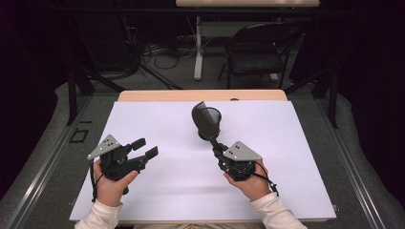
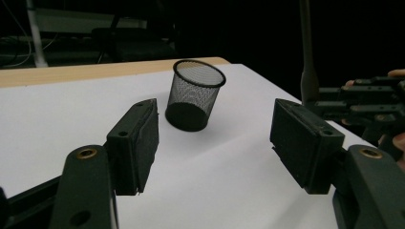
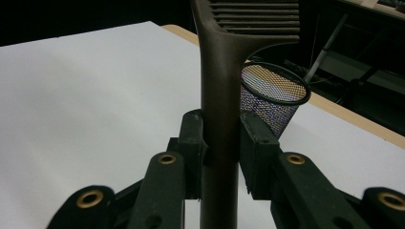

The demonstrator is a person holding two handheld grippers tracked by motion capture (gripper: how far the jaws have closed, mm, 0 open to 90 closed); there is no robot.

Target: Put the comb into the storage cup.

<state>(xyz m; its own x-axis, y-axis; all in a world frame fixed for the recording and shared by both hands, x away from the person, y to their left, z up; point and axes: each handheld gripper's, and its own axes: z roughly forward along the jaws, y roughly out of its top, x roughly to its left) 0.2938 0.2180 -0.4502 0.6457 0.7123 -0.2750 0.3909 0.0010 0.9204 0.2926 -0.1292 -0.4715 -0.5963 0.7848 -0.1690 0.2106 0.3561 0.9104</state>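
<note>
Pretty much everything here is dark: the mesh cup (image 2: 196, 95) is black wire netting, though in the right gripper view its mesh picks up a rainbow-ish shimmer. The slotted spatula (image 3: 224, 71) looks dark brown with a ridged, striped head. Both sit against a plain white table cover (image 1: 157, 186) with a light wood edge (image 1: 143, 95) behind it.
</note>
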